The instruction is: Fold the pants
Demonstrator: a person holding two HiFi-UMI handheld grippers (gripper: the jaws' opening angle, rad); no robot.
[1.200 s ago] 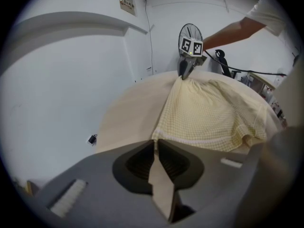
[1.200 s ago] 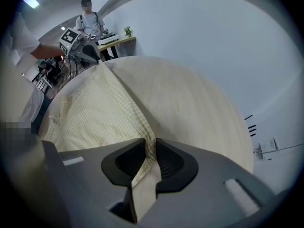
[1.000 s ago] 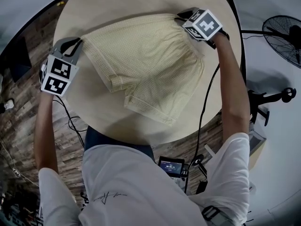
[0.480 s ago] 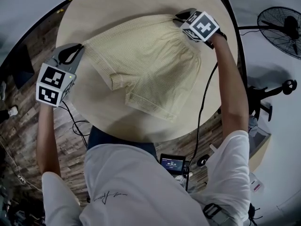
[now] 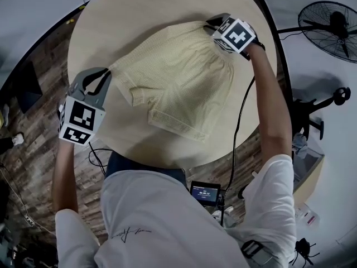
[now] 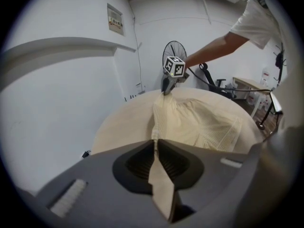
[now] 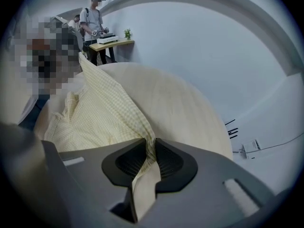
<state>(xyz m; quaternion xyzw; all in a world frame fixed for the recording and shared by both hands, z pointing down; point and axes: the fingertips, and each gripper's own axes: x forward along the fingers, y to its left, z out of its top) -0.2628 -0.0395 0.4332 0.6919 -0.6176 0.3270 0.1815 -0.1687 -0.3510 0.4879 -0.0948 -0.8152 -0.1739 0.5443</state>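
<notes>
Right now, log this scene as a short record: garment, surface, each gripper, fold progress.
garment: pale yellow checked pants, spread out, leg hems toward the person
surface: round wooden table
left gripper: shut on one end of the waistband
right gripper: shut on the other end
waistband: stretched between the two grippers
fold: none visible yet

Round table [image 5: 139,15] on dark plank flooring [image 5: 33,155], black fan [image 5: 329,24] off to the right. Small lit screen [image 5: 204,194] below the near edge. Little plant [image 7: 127,33] on a far desk [image 7: 116,43].
</notes>
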